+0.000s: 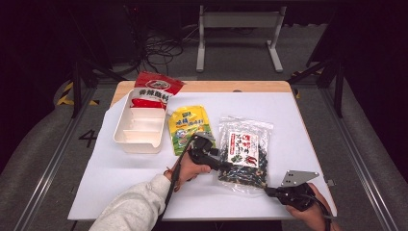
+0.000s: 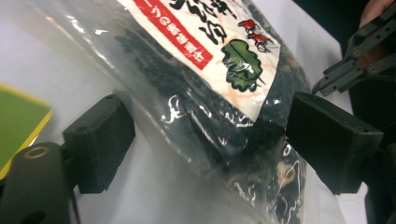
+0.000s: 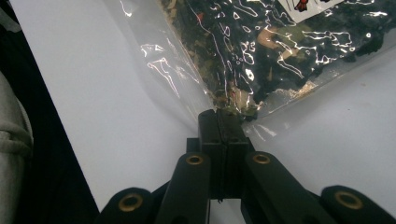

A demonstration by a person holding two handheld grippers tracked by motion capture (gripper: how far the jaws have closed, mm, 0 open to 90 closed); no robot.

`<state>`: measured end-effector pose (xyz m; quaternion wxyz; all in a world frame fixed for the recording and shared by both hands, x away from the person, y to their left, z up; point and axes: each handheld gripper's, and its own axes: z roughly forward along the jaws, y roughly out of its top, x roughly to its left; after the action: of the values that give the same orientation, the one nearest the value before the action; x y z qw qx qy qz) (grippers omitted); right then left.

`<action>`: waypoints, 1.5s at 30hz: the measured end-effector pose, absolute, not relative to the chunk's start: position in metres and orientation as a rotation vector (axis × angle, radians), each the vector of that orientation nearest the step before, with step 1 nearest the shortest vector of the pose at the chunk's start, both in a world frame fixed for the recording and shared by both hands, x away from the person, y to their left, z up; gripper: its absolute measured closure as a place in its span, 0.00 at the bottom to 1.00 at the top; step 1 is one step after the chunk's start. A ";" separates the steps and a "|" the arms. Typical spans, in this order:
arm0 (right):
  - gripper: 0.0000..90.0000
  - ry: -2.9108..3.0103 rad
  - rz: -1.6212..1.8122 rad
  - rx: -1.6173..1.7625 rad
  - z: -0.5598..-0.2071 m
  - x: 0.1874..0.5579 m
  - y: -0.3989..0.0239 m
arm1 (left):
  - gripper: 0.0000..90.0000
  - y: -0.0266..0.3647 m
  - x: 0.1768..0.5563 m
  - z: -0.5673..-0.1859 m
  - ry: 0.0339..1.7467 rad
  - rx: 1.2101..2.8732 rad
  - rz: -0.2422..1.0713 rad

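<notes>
In our right gripper view the clear bag of dark dried food (image 3: 280,51) is cut off by the top edge, and its label is mostly out of frame. Our right gripper (image 3: 225,122) comes in low from the desk's near right corner, its jaws clenched on the bag's near corner. Our left gripper (image 2: 210,140) lies against the bag's left side with its jaws spread wide, one either side of the bag and not pressing it. The bag lies flat right of the desk's (image 1: 120,178) centre, its long axis running from near edge to far edge, beside a yellow-green pouch (image 1: 189,126).
</notes>
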<state>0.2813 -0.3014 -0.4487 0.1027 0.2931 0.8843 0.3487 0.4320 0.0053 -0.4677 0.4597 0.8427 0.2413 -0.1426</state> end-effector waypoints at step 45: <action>0.48 2.355 1.127 0.983 -0.449 0.288 -0.306 | 0.83 0.131 0.394 -0.347 0.380 1.815 0.264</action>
<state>0.2880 -0.3062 -0.4495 0.1749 0.3469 0.8311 0.3978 0.3936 0.1310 -0.3471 0.5927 0.7805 0.1634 0.1134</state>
